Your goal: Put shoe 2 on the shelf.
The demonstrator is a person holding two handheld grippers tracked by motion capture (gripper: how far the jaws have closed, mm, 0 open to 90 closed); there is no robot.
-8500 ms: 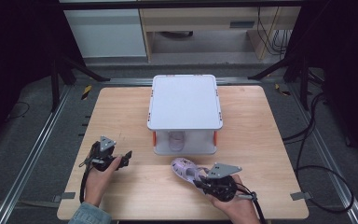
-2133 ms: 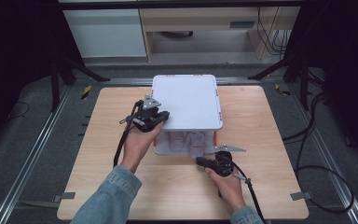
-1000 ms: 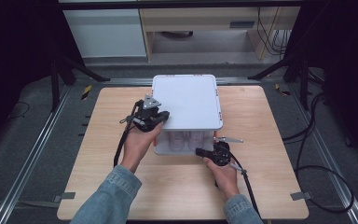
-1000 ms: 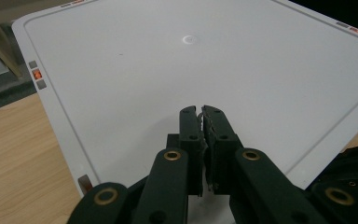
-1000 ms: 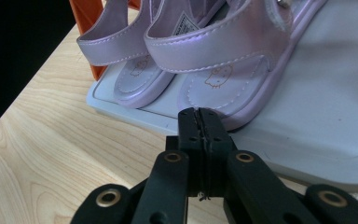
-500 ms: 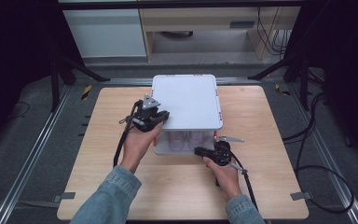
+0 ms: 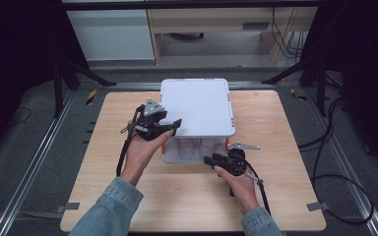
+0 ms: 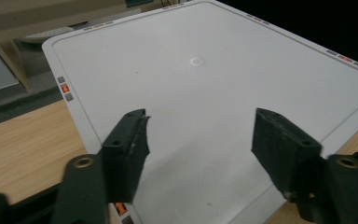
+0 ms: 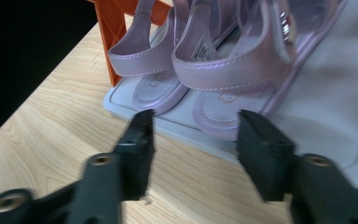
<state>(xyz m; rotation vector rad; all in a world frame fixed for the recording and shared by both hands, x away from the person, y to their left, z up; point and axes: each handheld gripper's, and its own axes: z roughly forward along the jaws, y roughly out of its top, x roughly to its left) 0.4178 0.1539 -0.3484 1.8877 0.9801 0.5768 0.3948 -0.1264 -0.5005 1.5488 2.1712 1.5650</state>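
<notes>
The lilac sandals (image 9: 223, 70) sit side by side inside the white box (image 7: 197, 105) mid-worktop (image 7: 295, 196); right gripper (image 9: 193, 135) jaws just opened, empty; left gripper (image 8: 198, 140) jaws too, over the lid; a careless pull-back could snag a strap.

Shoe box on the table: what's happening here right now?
A person works a gripper in each hand at a white box with orange corner posts on the wooden table. The left gripper hangs over the lid's near left corner, its jaws just opened with nothing between them. The right gripper sits at the open front, its jaws also just opened and empty, facing two lilac sandals that lie side by side on the box floor.
</notes>
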